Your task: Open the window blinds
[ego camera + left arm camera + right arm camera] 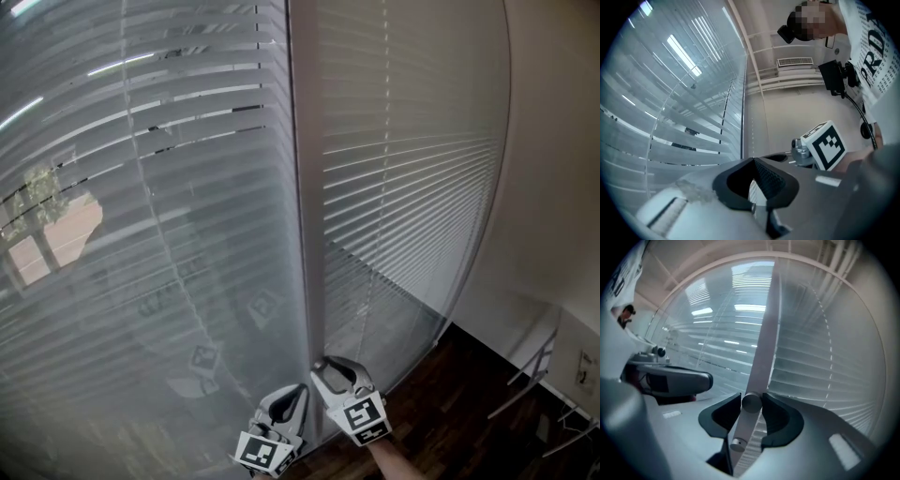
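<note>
Left blind [141, 187]: sits behind glass with its slats lying nearly shut. A few dark slits show near the top.
Right blind [412, 159]: slats closed too, and almost nothing shows through.
Post [305, 187]: stands upright between the two panes and carries the control.
Right gripper [325, 366]: low on the post with its jaws wide, bracketing the knob. The pads sit just beside it, and no firm squeeze shows.
Left gripper [289, 394]: just beside the right one, jaws together and holding nothing.
Knob [751, 402]: round, on the post, between the right jaws. A smaller stud [737, 444] sits below it.
Progress: early, by my reading. The control is reached, but the slats are not yet tilted open, so the turning is all still to do.
</note>
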Demonstrator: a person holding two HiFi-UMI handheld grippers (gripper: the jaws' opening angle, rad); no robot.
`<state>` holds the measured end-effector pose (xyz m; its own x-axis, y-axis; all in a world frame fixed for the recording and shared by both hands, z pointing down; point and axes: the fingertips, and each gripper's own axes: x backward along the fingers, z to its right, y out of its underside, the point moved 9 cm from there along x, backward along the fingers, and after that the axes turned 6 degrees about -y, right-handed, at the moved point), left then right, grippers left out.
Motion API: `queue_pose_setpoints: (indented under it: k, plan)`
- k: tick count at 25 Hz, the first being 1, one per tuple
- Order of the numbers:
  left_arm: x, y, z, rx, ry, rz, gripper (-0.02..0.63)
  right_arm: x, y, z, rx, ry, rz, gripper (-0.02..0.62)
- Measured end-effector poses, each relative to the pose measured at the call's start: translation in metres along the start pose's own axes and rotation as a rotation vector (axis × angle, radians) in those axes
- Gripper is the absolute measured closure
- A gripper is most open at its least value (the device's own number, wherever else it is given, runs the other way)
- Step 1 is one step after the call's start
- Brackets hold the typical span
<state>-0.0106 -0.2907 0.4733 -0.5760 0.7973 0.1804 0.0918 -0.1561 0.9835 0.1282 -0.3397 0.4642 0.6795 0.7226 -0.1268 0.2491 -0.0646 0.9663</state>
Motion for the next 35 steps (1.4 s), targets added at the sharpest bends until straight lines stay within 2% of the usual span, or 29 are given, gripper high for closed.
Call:
queue_pose_setpoints:
  k: [8, 11, 18, 29, 31, 35]
  plan:
    - [-0.001, -0.001, 0.002, -0.001, -0.001, 0.008, 0.614, -0.003, -0.008, -0.017, 0.669, 0.062, -0.218, 0.457]
    - [-0.002, -0.001, 0.003, 0.003, -0.005, 0.010, 0.614, -0.005, -0.005, -0.019, 0.787, 0.081, -0.255, 0.468]
    - [-0.002, 0.000, 0.002, 0.019, -0.016, 0.020, 0.614, -0.004, -0.002, -0.019, 0.744, 0.099, -0.213, 0.472]
    - [-0.002, 0.002, 0.000, 0.015, -0.023, 0.008, 0.614, -0.003, 0.000, -0.015, 0.537, 0.090, -0.140, 0.471]
    - [-0.002, 0.002, -0.001, 0.013, -0.024, 0.009, 0.614, -0.002, 0.000, -0.014, 0.474, 0.088, -0.120, 0.471]
    - [-0.002, 0.002, 0.000, 0.014, -0.022, 0.009, 0.614, -0.001, 0.001, -0.008, 0.263, 0.058, -0.057, 0.471]
